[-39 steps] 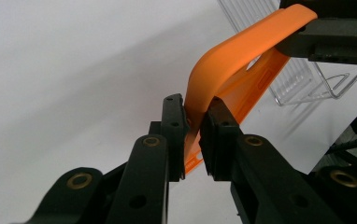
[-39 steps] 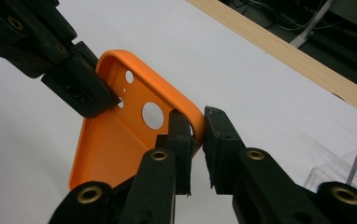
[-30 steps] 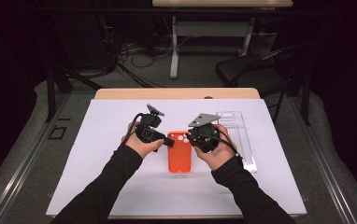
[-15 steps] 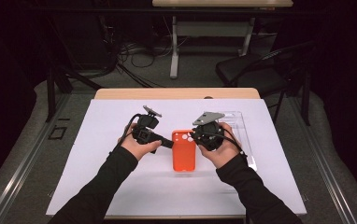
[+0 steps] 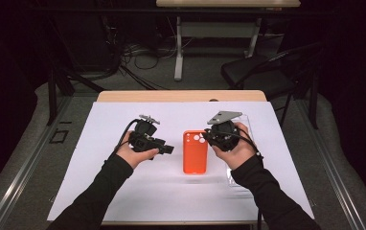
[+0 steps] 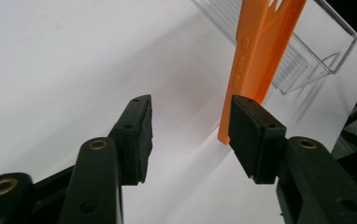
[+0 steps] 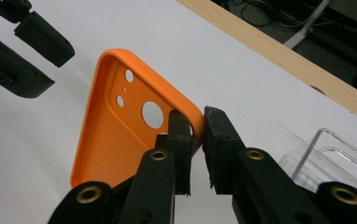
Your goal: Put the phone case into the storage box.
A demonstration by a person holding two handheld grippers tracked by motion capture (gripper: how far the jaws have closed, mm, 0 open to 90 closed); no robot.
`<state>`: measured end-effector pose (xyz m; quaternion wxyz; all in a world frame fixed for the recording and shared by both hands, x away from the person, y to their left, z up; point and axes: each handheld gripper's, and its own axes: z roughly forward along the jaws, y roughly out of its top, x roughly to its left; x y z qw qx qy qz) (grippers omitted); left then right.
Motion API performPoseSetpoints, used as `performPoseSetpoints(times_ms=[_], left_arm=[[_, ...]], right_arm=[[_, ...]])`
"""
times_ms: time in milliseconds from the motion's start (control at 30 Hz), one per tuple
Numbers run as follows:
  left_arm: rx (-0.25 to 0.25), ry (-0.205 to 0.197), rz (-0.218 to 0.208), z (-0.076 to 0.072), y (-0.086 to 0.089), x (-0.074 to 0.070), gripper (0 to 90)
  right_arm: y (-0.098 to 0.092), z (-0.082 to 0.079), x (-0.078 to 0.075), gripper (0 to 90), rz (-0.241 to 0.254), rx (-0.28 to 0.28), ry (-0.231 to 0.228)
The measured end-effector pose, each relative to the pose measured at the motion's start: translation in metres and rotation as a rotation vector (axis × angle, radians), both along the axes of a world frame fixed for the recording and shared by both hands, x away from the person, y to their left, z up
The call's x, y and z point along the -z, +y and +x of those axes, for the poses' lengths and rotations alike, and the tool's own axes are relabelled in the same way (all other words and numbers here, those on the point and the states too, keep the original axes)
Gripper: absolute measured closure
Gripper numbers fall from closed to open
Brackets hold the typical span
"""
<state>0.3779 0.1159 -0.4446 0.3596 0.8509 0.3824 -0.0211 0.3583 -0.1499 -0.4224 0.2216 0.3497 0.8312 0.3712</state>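
An orange phone case (image 5: 195, 152) lies in the middle of the white sheet, its camera holes toward the far side. My right gripper (image 7: 196, 123) is shut on the rim of the orange case (image 7: 116, 135) near the camera holes, and it shows at the case's far right corner (image 5: 209, 139). My left gripper (image 5: 169, 149) stands left of the case, apart from it. Its jaws have just been opening and nothing is between them (image 6: 190, 135). The case's edge (image 6: 256, 60) rises just beyond the right-hand jaw. The left gripper's jaws (image 7: 57, 70) also show beyond the case.
A clear plastic case (image 5: 248, 122) lies under and behind my right hand, also seen as a clear box (image 6: 317, 51) and a clear shell (image 7: 335, 158). The table's wooden far edge (image 5: 181, 96) borders the white sheet. A black chair (image 5: 267, 72) stands behind.
The orange case and my right gripper have shifted to the right. My left gripper has opened and now stands apart from the case's left edge.
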Motion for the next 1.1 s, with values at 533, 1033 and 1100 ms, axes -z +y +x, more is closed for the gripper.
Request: performPoseSetpoints(times_ms=[533, 1033, 1100], left_arm=[[0.031, -0.056, 0.026, -0.009, 0.02, 0.018, 41.8], [-0.004, -0.075, 0.001, -0.018, 0.044, 0.027, 21.9], [-0.007, -0.072, -0.007, -0.019, 0.046, 0.028, 20.5]], right_arm=[[-0.029, 0.002, -0.016, 81.8, 0.02, 0.028, -0.019], [-0.044, 0.002, -0.031, 81.8, 0.024, 0.052, -0.043], [-0.046, 0.002, -0.033, 81.7, 0.023, 0.054, -0.046]])
